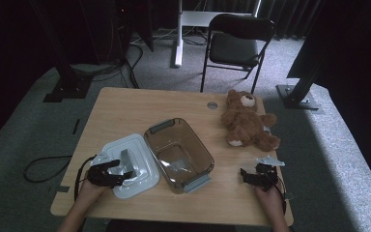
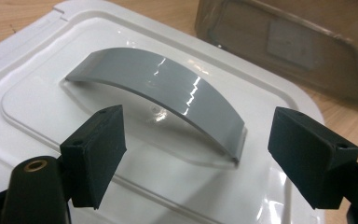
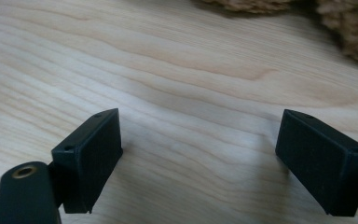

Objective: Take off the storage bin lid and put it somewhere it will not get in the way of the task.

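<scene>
A white lid [image 1: 130, 166] with a grey curved handle [image 2: 161, 86] lies flat on the wooden table, left of a clear brown-tinted bin [image 1: 178, 153]. My left gripper [image 1: 112, 175] hovers over the lid's near side, open, its jaws [image 2: 193, 154] apart just short of the handle with nothing between them. A brown teddy bear [image 1: 247, 121] lies on its back at the table's right rear. My right gripper [image 1: 251, 177] rests low over bare wood near the front right, open and empty [image 3: 200, 158]; the bear's fur [image 3: 349, 28] lies beyond it.
The bin [image 2: 298, 42] stands open and empty with grey latches at both ends. The table [image 1: 125, 111] has a round grommet [image 1: 212, 105] near its far edge. A black folding chair [image 1: 236, 43] and stand bases sit on the carpet behind.
</scene>
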A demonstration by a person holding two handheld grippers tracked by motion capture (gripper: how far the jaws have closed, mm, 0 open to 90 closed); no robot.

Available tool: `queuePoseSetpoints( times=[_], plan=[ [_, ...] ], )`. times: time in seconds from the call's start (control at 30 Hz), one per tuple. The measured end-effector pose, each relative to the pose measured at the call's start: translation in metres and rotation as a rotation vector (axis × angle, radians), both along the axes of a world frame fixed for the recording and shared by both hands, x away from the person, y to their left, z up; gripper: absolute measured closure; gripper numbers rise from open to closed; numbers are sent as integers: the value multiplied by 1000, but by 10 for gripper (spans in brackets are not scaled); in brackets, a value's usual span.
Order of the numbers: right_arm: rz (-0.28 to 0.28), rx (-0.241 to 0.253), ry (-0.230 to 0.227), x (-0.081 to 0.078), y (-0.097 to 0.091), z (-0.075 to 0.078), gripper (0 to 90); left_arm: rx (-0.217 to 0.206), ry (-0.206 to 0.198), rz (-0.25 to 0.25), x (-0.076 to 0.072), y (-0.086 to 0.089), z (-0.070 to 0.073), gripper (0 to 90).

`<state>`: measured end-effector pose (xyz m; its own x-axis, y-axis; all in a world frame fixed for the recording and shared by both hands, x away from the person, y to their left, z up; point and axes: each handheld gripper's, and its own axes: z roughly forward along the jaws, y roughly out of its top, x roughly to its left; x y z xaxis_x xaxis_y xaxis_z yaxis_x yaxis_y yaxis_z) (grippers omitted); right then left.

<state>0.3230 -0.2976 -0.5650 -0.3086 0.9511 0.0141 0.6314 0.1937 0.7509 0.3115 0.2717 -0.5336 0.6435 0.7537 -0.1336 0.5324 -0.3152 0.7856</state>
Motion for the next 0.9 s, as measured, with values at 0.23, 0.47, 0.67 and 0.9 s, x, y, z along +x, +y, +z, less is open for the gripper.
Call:
queuePoseSetpoints(
  times=[0.23, 0.47, 0.67, 0.9],
  plan=[
    [-22, 41, 41, -2, -4, 6, 133, 22, 2, 52, -7, 9, 1, 145],
    [-40, 89, 29, -4, -11, 24, 134, 57, 29, 66, -18, 17, -2, 100],
    [-42, 111, -21, -6, -14, 47, 134, 50, 25, 91, -28, 25, -1, 99],
    [-67, 146, -42, 2, -26, 74, 134, 52, 33, 136, -34, 34, -4, 99]
  ],
)
